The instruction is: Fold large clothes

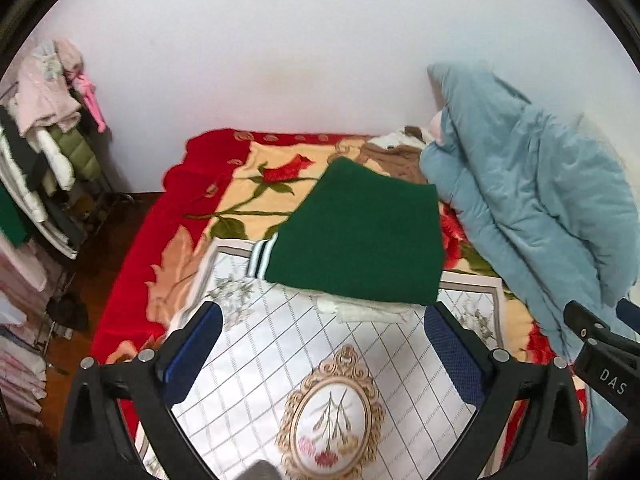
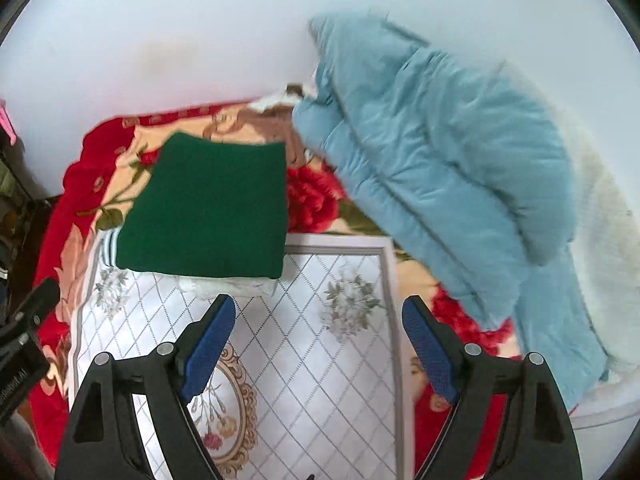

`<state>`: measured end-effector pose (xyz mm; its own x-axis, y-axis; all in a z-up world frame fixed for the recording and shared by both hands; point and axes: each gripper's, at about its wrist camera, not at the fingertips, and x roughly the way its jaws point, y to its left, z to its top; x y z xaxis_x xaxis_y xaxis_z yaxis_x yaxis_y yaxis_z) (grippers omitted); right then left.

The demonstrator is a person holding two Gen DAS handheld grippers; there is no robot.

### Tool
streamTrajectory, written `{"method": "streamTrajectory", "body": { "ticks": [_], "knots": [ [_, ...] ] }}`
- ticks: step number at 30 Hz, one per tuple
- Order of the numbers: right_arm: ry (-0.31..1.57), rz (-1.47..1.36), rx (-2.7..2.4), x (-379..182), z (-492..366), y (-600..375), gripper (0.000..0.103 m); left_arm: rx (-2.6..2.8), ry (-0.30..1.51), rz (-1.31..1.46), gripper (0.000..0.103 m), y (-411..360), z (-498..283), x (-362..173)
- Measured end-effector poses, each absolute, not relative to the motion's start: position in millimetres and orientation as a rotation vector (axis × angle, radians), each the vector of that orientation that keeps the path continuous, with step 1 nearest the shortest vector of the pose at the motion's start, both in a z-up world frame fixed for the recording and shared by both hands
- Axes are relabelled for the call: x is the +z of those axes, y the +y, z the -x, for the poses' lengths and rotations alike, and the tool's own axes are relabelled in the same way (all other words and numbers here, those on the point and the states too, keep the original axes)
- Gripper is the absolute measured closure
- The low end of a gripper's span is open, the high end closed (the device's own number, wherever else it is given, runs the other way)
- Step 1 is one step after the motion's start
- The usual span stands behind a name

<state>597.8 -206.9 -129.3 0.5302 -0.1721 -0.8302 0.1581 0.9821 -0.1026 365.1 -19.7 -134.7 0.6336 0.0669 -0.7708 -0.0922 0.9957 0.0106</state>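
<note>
A folded dark green garment (image 1: 360, 236) with a striped cuff lies on top of a folded white one (image 1: 368, 312) at the far end of a white quilted mat (image 1: 280, 360); it also shows in the right wrist view (image 2: 212, 212). A light blue puffer jacket (image 1: 532, 200) lies heaped on the right of the bed, seen too in the right wrist view (image 2: 432, 168). My left gripper (image 1: 324, 324) is open and empty above the mat, just short of the folded pile. My right gripper (image 2: 320, 316) is open and empty over the mat.
The bed carries a red floral blanket (image 1: 180, 216). A brown and white garment (image 1: 400, 152) lies behind the green one. A rack full of clothes (image 1: 44, 168) stands at the left beside the bed. A white wall is behind. A white fluffy cover (image 2: 600, 216) lies at the far right.
</note>
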Motion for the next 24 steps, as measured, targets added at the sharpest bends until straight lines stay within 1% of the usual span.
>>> {"method": "streamTrajectory", "body": {
  "ticks": [2,8,11,17,24],
  "knots": [
    [0.951,0.019,-0.202,-96,-562,-208,0.016,0.09,0.852,0.036,0.0,-21,-337,-108],
    [0.87,0.011,-0.182,-23,-473,-213,0.016,0.092,0.793,0.024,0.0,-30,-277,-57],
    [0.839,0.028,-0.181,4,-441,-212,0.016,0.104,0.767,0.023,0.0,-34,-250,-35],
    [0.788,-0.002,-0.155,50,-383,-220,0.016,0.117,0.732,0.036,0.0,-32,-216,-9],
    [0.751,-0.011,-0.126,83,-345,-222,0.016,0.121,0.73,0.026,0.0,-33,-193,5]
  ]
}}
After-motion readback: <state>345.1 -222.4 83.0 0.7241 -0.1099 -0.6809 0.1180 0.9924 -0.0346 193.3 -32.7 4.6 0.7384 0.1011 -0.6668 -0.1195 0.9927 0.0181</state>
